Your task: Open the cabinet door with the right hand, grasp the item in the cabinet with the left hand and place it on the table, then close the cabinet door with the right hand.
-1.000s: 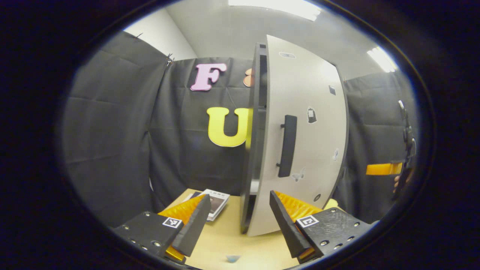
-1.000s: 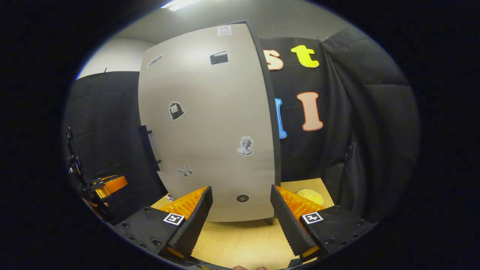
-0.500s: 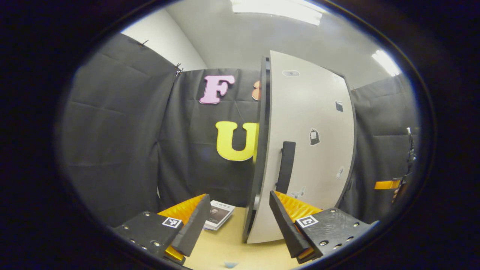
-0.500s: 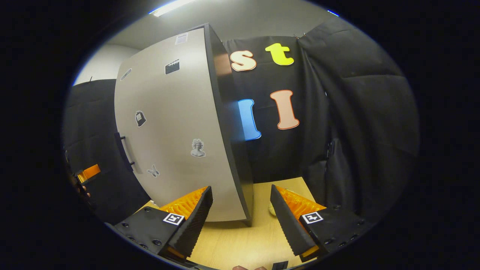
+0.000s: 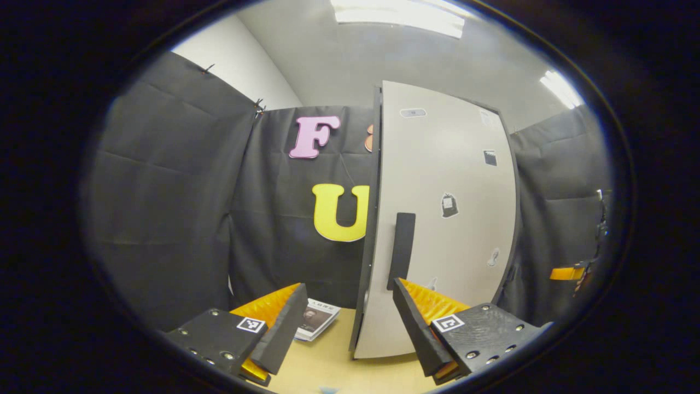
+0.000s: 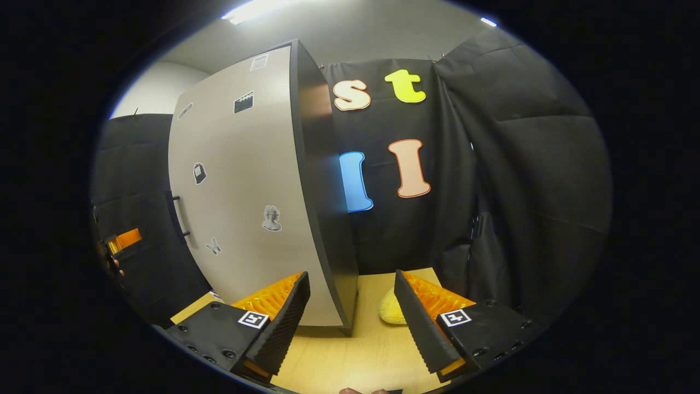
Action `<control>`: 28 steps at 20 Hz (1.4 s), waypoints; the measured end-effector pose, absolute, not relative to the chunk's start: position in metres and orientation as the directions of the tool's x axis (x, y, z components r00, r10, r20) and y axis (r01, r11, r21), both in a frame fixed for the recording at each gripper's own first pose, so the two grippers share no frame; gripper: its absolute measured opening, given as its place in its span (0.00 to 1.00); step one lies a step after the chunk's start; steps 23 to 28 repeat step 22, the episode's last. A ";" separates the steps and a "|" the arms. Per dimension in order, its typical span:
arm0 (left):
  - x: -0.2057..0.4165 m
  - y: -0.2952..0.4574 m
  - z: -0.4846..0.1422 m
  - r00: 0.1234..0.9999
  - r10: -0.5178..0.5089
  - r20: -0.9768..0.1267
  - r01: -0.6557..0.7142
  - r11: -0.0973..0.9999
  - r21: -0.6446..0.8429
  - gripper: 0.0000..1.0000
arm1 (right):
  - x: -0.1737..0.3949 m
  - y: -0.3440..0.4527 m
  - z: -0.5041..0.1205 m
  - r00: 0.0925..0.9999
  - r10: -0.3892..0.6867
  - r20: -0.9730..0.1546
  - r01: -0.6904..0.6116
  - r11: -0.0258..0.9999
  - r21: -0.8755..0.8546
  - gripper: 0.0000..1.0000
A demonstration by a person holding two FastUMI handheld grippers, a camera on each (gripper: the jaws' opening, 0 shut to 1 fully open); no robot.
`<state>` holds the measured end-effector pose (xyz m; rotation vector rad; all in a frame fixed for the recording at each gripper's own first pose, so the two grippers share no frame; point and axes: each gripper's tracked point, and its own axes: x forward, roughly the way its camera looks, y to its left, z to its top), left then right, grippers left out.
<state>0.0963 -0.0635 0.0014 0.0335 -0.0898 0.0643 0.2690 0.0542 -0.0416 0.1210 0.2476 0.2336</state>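
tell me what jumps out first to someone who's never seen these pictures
The tall grey cabinet door with its small stickers stands out, rising from the wooden table at the middle of the left gripper view, a dark vertical handle near its left edge. In the right gripper view a soft yellow item lies on the table just right of the cabinet, behind the open right gripper. A booklet lies left of the cabinet.

Left gripper (image 5: 347, 328) low over the table (image 5: 328, 364), jaws wide apart and empty, cabinet door (image 5: 443, 219) dead ahead, its dark handle (image 5: 402, 251) just above the right finger, booklet (image 5: 316, 318) lying beyond, right gripper (image 5: 569, 272) far off right
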 end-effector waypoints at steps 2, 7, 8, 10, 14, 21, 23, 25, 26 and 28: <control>0.096 -0.068 0.002 0.993 0.061 0.098 -0.065 0.997 0.037 0.93 | 0.271 0.048 -0.044 0.941 0.247 -0.231 -0.221 0.966 0.135 0.92; 0.097 -0.079 0.006 0.990 0.079 0.117 -0.085 0.995 0.047 0.93 | 0.272 0.036 -0.050 0.936 0.265 -0.230 -0.236 0.960 0.148 0.92; 0.099 -0.083 0.004 0.990 0.081 0.117 -0.088 0.995 0.051 0.94 | 0.267 0.032 -0.052 0.935 0.269 -0.232 -0.239 0.959 0.150 0.92; 0.102 -0.090 0.003 0.990 0.082 0.117 -0.090 0.994 0.065 0.93 | 0.263 0.023 -0.056 0.931 0.279 -0.236 -0.249 0.957 0.150 0.92; 0.112 -0.110 -0.008 0.992 0.064 0.106 -0.071 0.995 0.067 0.95 | 0.263 0.014 -0.058 0.930 0.286 -0.233 -0.256 0.955 0.149 0.92; 0.127 -0.152 -0.016 0.993 0.040 0.110 -0.047 0.997 0.064 0.94 | 0.259 -0.006 -0.058 0.928 0.299 -0.221 -0.265 0.949 0.168 0.92; 0.129 -0.158 -0.020 0.994 0.038 0.105 -0.045 0.997 0.067 0.95 | 0.258 -0.010 -0.059 0.929 0.298 -0.221 -0.265 0.950 0.166 0.92; 0.129 -0.158 -0.020 0.994 0.038 0.105 -0.045 0.997 0.067 0.95 | 0.258 -0.010 -0.059 0.929 0.298 -0.221 -0.265 0.950 0.166 0.92; 0.129 -0.158 -0.020 0.994 0.038 0.105 -0.045 0.997 0.067 0.95 | 0.258 -0.010 -0.059 0.929 0.298 -0.221 -0.265 0.950 0.166 0.92; 0.129 -0.158 -0.020 0.994 0.038 0.105 -0.045 0.997 0.067 0.95 | 0.258 -0.010 -0.059 0.929 0.298 -0.221 -0.265 0.950 0.166 0.92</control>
